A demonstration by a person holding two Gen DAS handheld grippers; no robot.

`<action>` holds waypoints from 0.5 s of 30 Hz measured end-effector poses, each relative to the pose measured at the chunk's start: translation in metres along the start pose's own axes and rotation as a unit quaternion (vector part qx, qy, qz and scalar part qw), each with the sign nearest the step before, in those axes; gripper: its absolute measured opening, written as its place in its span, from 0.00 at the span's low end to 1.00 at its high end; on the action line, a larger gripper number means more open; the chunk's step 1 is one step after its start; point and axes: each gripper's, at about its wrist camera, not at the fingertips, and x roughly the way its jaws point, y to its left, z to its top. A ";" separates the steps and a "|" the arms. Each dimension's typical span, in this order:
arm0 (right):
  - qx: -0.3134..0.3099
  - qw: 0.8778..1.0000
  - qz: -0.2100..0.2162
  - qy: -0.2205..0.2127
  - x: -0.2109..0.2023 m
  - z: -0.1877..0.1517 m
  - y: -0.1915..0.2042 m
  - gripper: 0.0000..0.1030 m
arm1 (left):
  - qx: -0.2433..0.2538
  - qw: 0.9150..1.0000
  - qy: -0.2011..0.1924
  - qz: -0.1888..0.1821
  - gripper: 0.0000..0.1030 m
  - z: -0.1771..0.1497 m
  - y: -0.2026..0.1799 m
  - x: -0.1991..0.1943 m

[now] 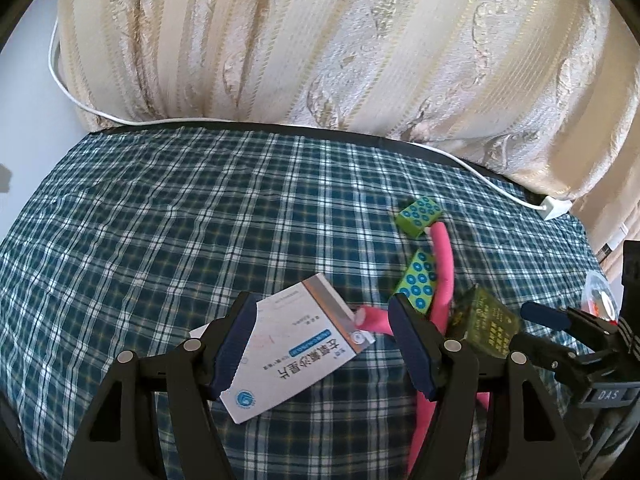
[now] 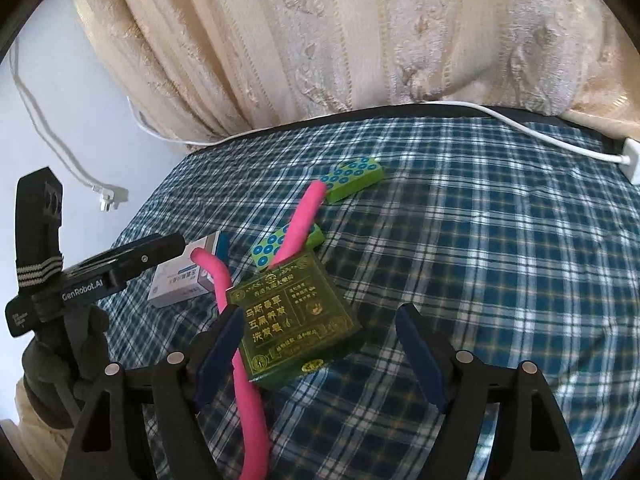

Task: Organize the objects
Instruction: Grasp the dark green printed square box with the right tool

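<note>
Pink foam tube [image 2: 248, 392], lying at lower centre against the green box [image 2: 294, 320], could be snagged by the wide-open, empty right gripper [image 2: 320, 354].

A home room: cream brocade curtains [image 1: 340, 40] hang behind a surface under a blue plaid cloth [image 1: 160, 220].

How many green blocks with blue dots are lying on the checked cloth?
2. The far block lies beside the upper end of the pink foam rod. The near block lies partly under that rod, just behind the dark green box. None seems hidden.
</note>
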 end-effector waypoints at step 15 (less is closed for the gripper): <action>-0.062 0.998 0.000 0.026 0.023 0.002 0.014 0.88 | -0.012 1.000 0.008 0.005 0.68 0.003 0.007 0.010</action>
